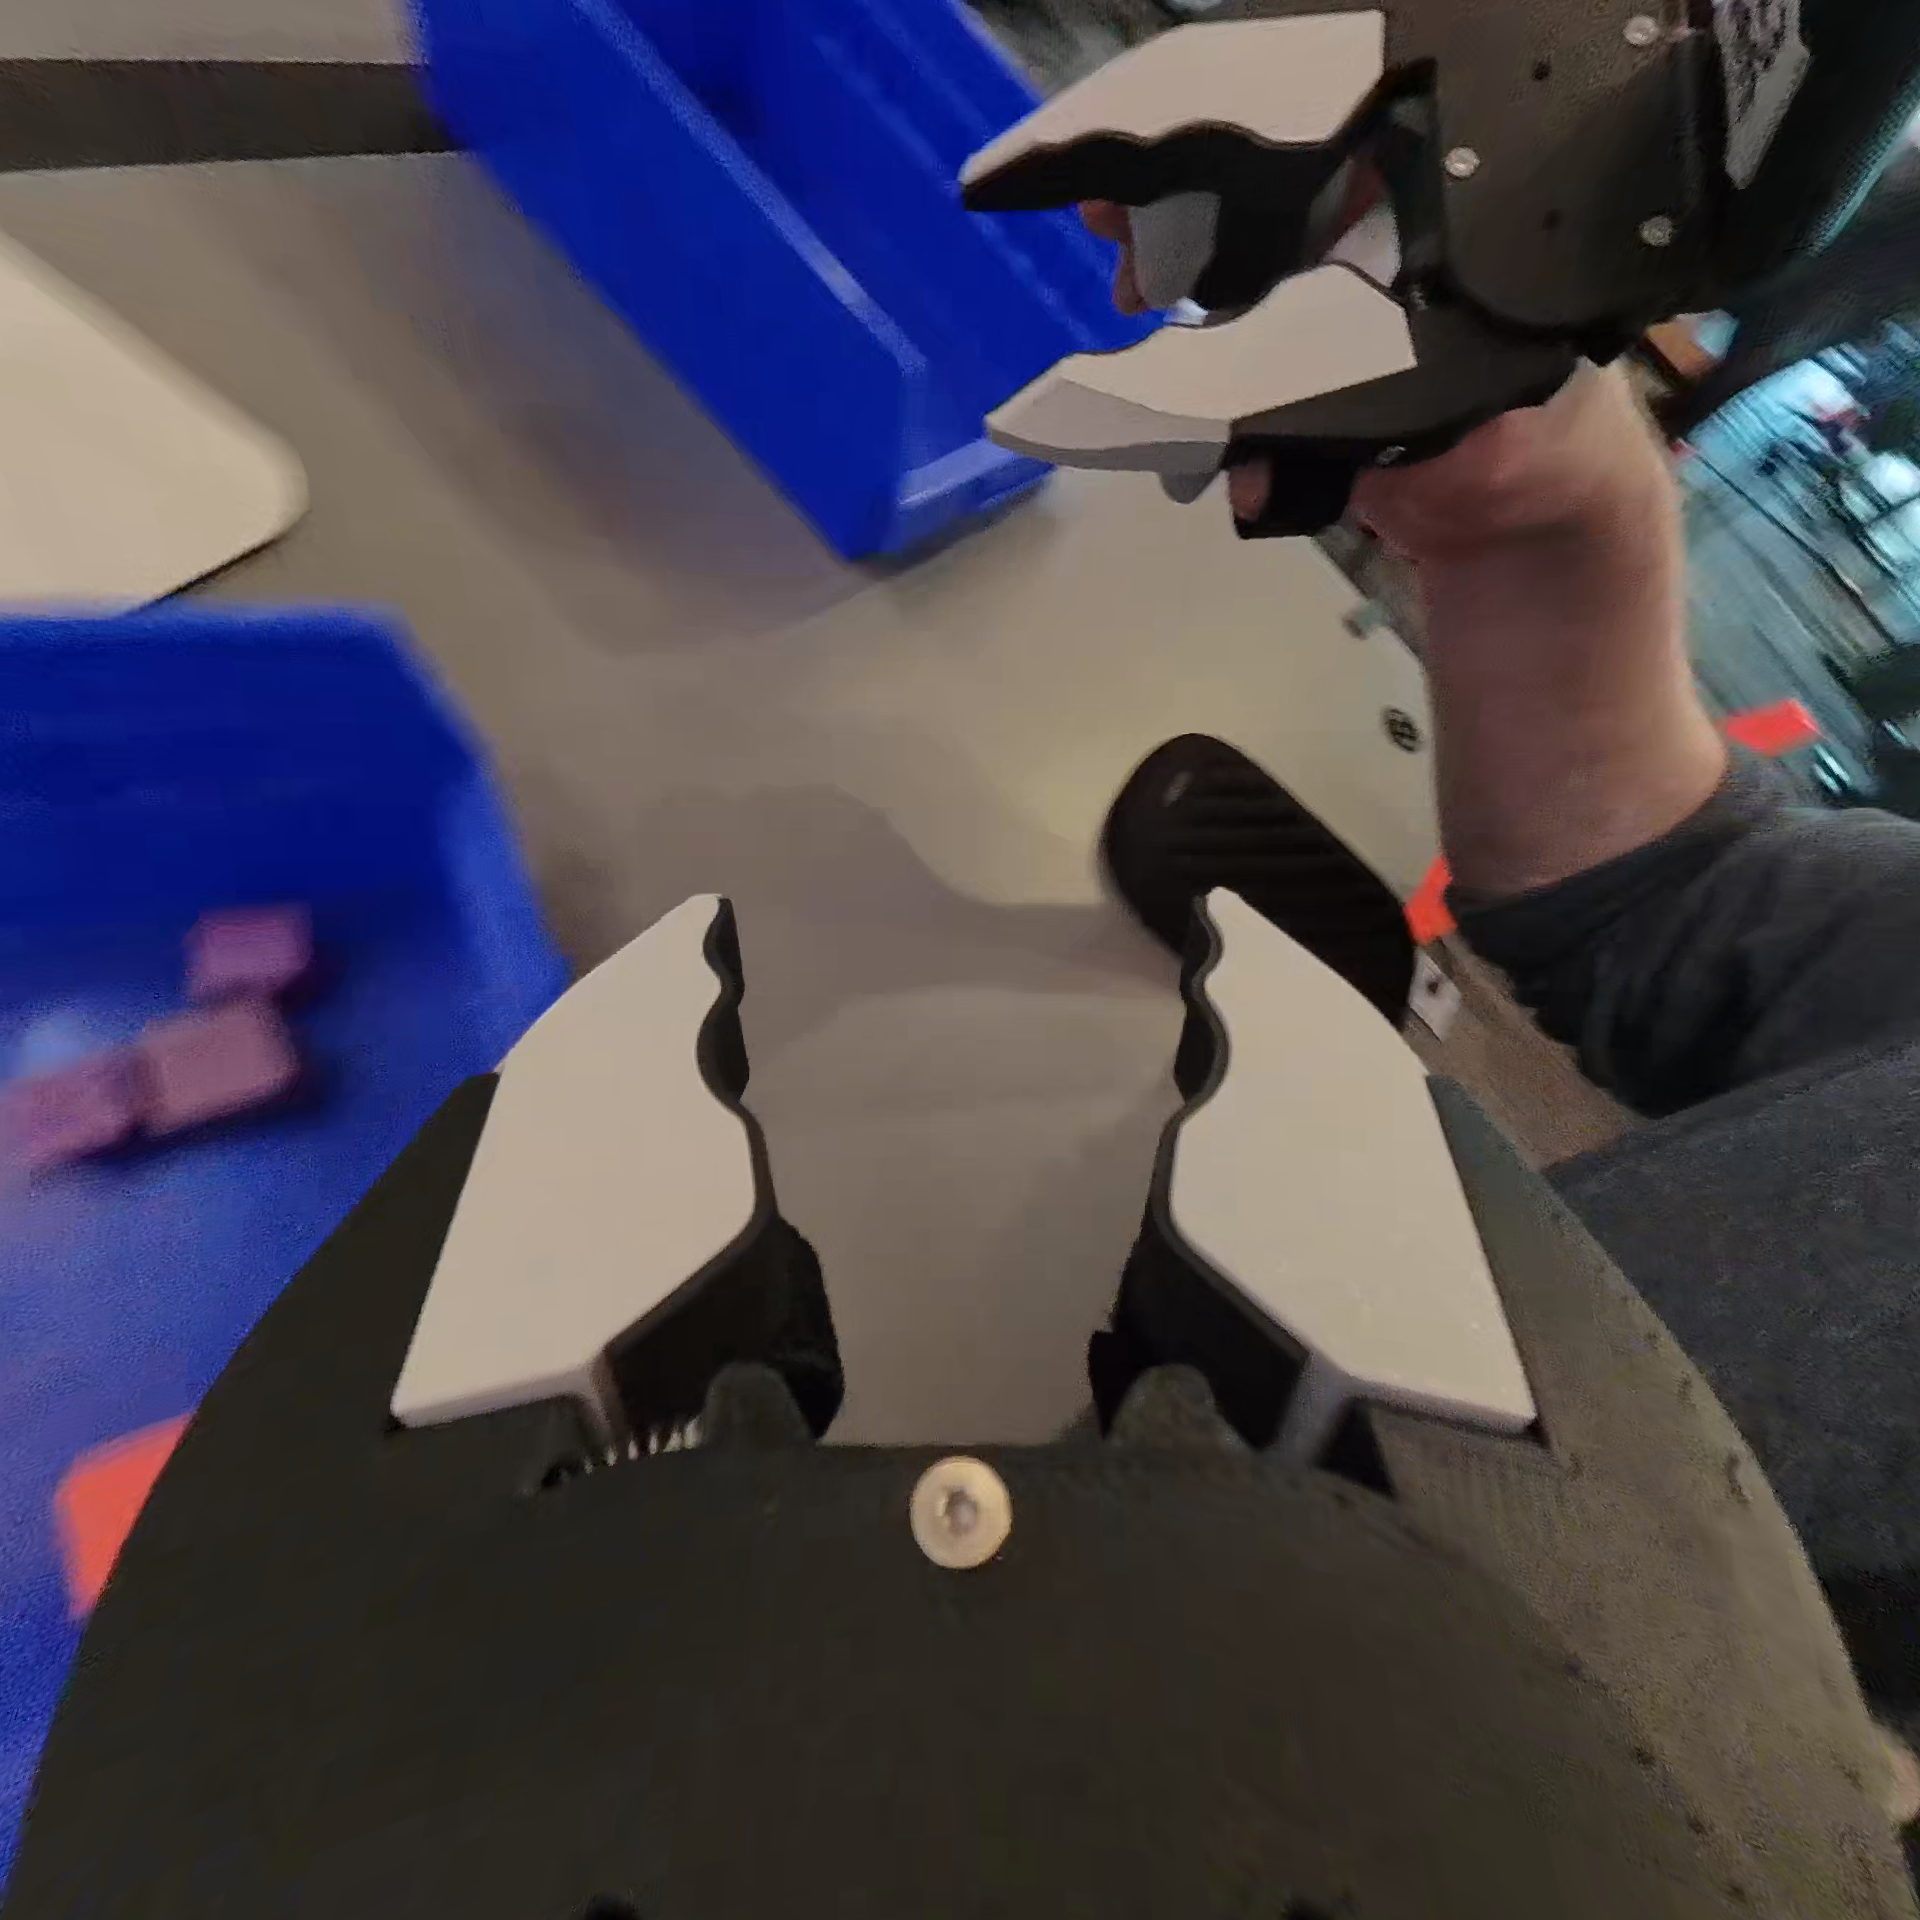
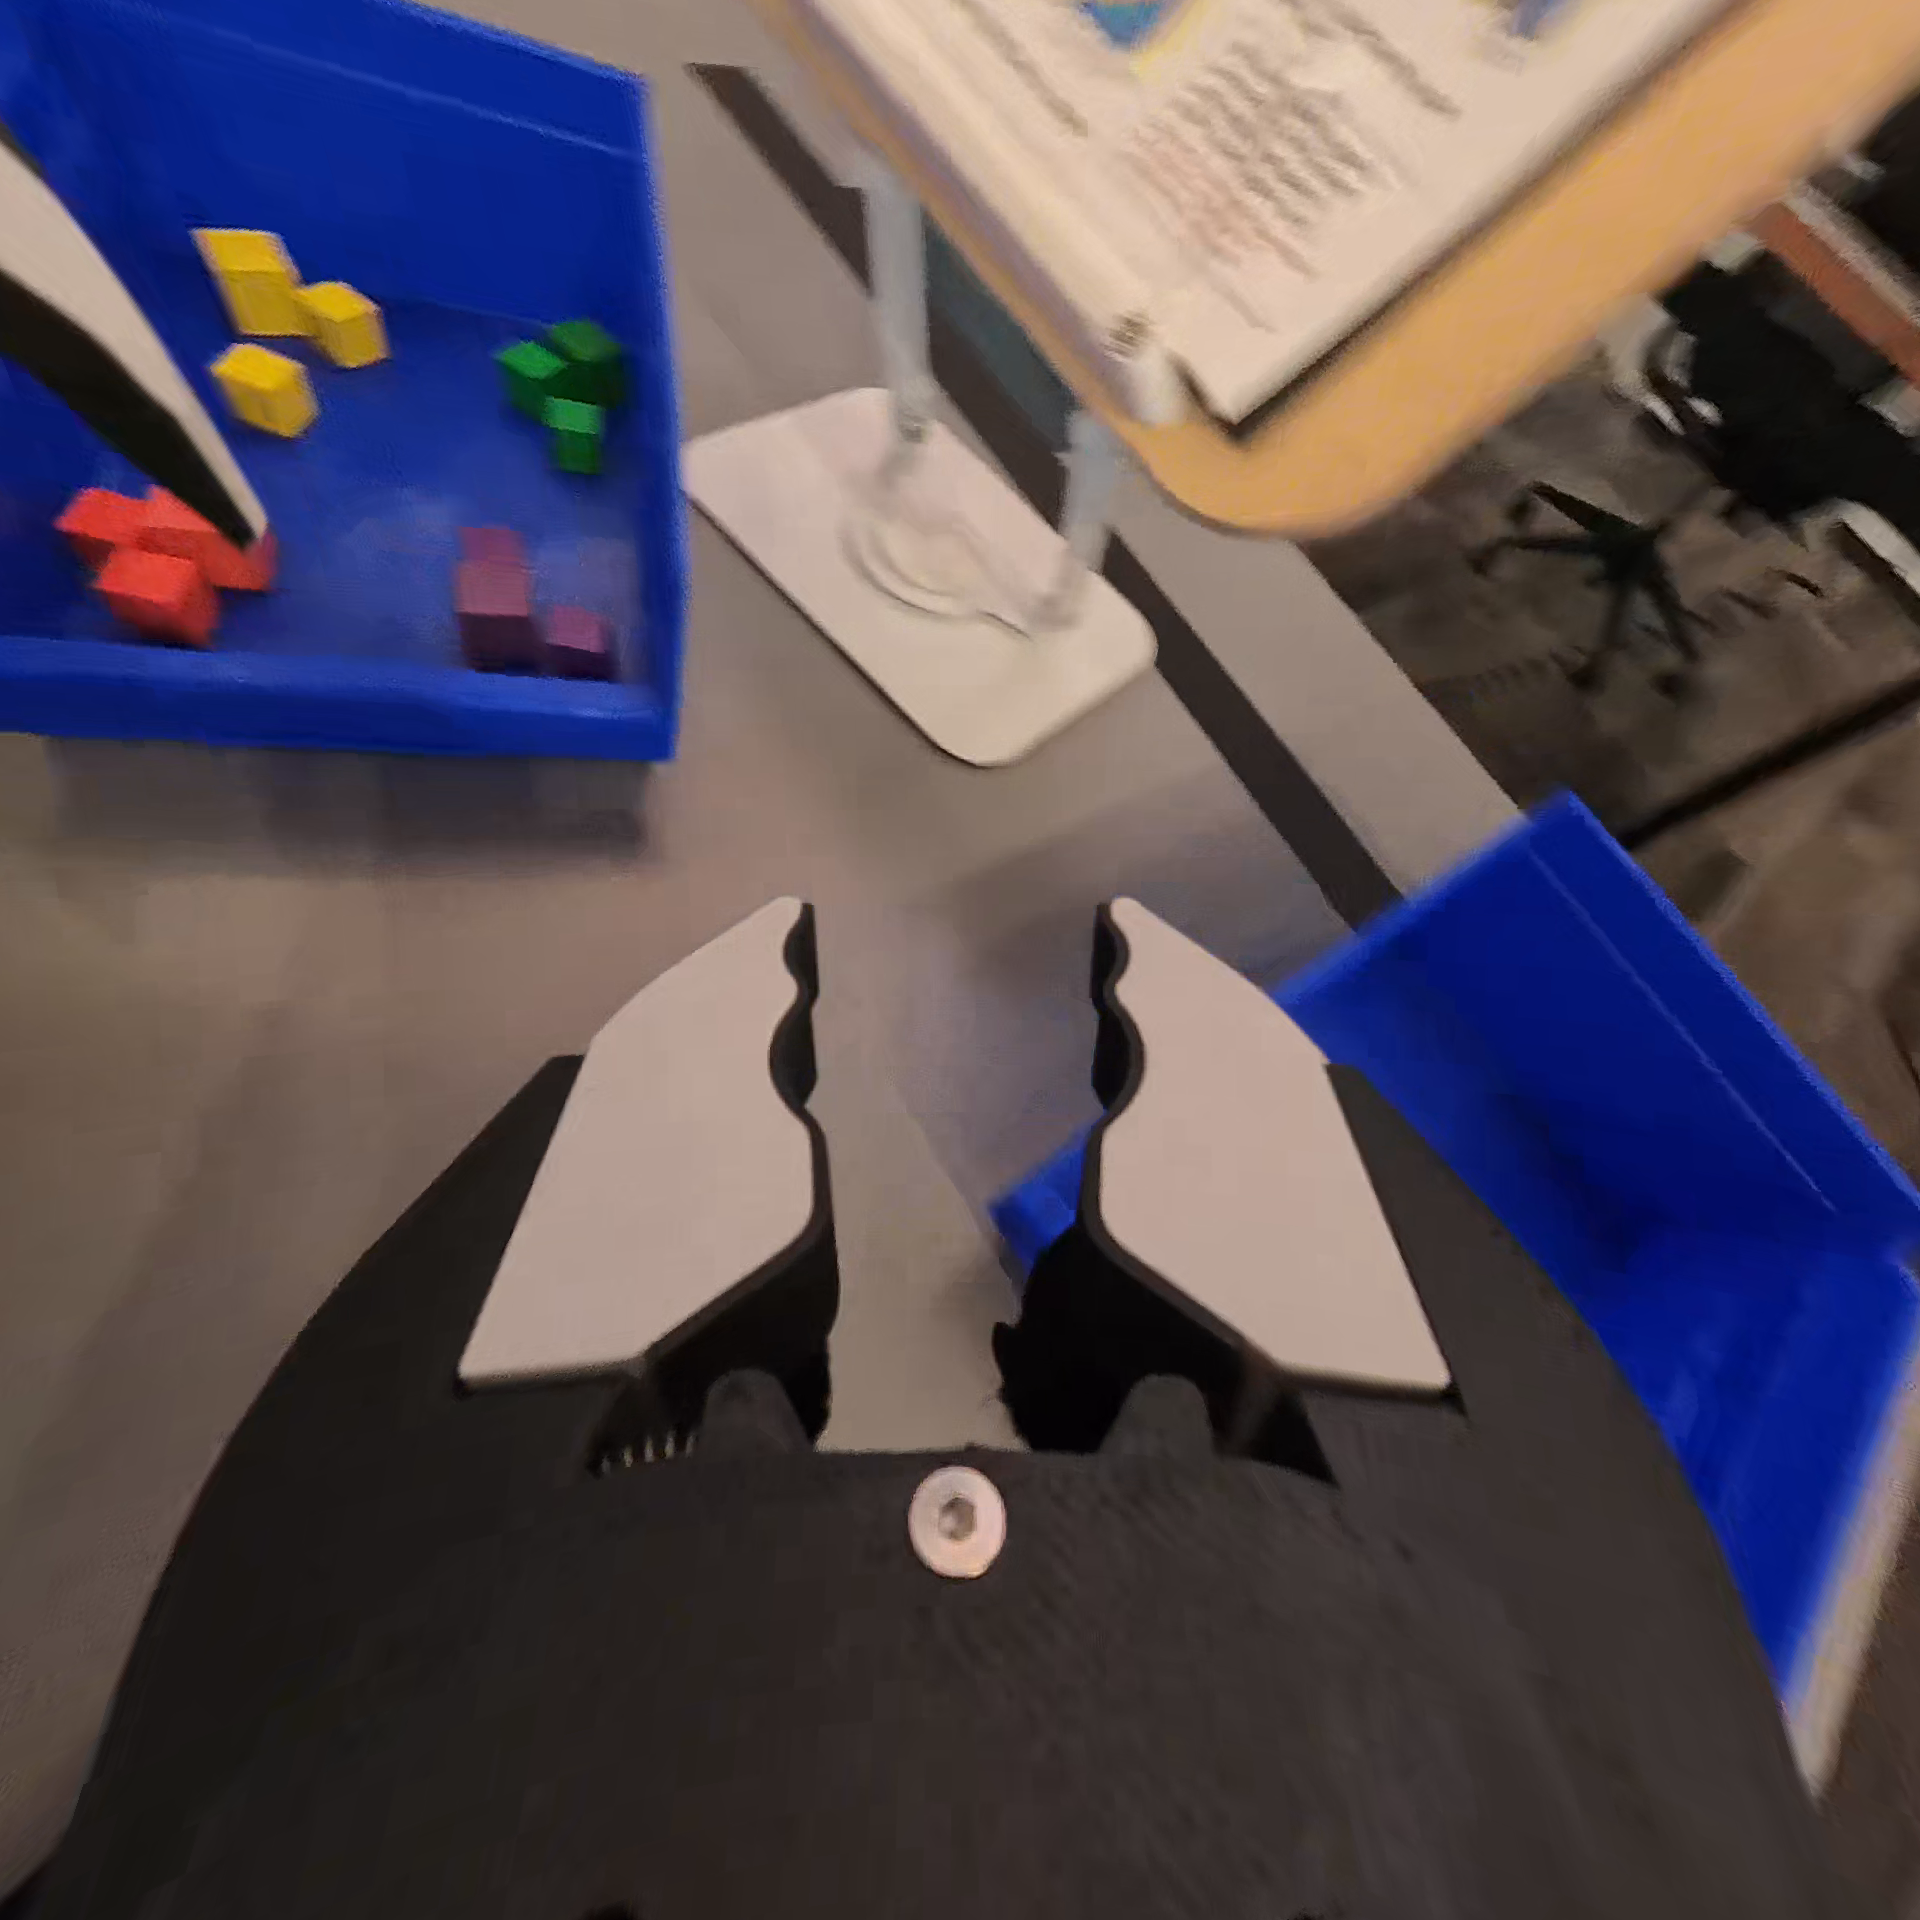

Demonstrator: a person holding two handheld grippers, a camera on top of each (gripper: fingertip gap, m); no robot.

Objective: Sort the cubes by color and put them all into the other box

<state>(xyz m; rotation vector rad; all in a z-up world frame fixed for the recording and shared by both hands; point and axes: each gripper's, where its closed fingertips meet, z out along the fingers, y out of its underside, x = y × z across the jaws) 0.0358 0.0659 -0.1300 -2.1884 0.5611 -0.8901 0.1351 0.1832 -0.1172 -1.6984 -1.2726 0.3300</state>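
- Left gripper [image 1: 966, 914]: lower centre of the left wrist view, jaws spread wide, only bare grey table [image 1: 727, 727] between the pads; it holds nothing.
- Right gripper [image 2: 954, 914]: lower centre of the right wrist view, jaws parted at a middling width, bare table between them, nothing held. In the left wrist view it shows at upper right, jaws apart, with a hand [image 1: 1538, 582] under it.
- Full box [image 2: 343, 686]: blue, upper left of the right wrist view, on the table. The cubes lie inside in groups by colour.
- Yellow cubes [image 2: 281, 312]: far left part of that box.
- Green cubes [image 2: 566, 390]: far right part.
- Red cubes [image 2: 156, 571]: near left part; the tip of the left gripper's finger [image 2: 125, 395] stands over them, contact not clear.
- Purple cubes [image 2: 520, 613]: near right part; blurred at the left edge of the left wrist view too.
- Other box [image 2: 1621, 1143]: blue, right side of the right wrist view, just beside the right gripper's right finger; no cubes show in the part of it seen.
- White stand base [image 2: 935, 644]: upper centre of the right wrist view, between the two boxes, with a board of printed pages [image 2: 1247, 187] above it.
- Black ribbed object [image 1: 1268, 862]: right of centre in the left wrist view, behind the left gripper's right fingertip; what it is cannot be told.
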